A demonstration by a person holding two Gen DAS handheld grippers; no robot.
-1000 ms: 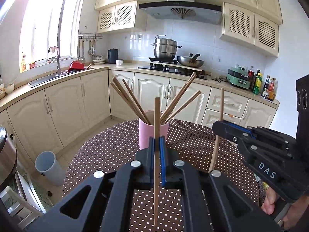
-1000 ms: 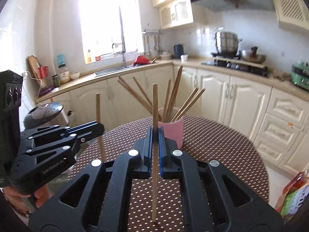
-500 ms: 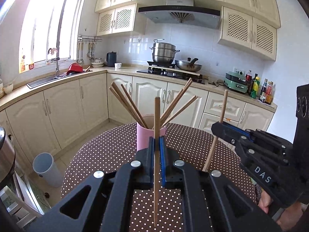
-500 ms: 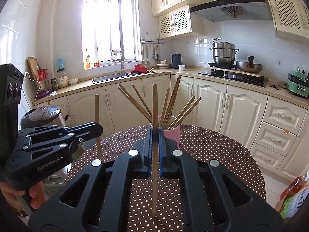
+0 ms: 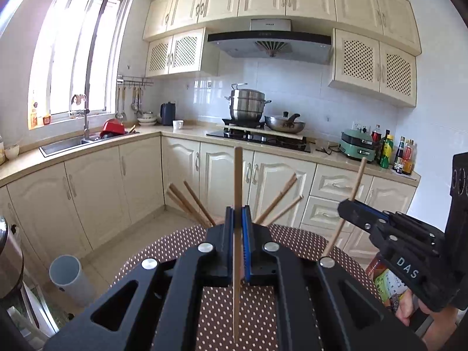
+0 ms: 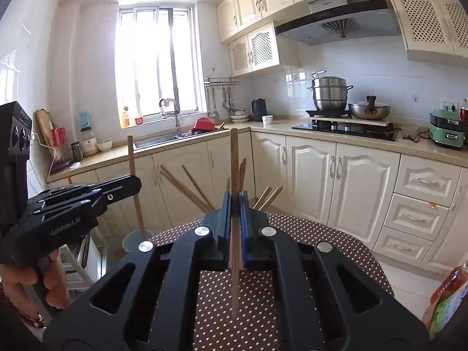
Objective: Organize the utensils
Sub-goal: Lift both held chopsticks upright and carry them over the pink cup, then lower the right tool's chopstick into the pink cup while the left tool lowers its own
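My left gripper (image 5: 237, 219) is shut on an upright wooden chopstick (image 5: 237, 175). My right gripper (image 6: 235, 204) is shut on another upright chopstick (image 6: 234, 158). Each gripper also shows in the other's view: the right one (image 5: 348, 209) with its tilted chopstick (image 5: 355, 182), the left one (image 6: 133, 182) with its chopstick (image 6: 131, 158). Several chopsticks (image 5: 190, 201) fan out from behind my left fingers; the pink cup that holds them is hidden. They also show in the right wrist view (image 6: 187, 187). Both grippers hover above the round table (image 5: 181, 242) with a brown dotted cloth.
Cream kitchen cabinets (image 5: 96, 193) run behind the table, with a sink (image 5: 67, 143) at left and a hob with pots (image 5: 257, 134). A grey bin (image 5: 68, 278) stands on the floor at left. A bottle (image 6: 447, 301) stands at the table's right.
Both grippers have risen and tilted up with their chopsticks. The pink cup has dropped out of sight behind the fingers; only the tops of its chopsticks show.
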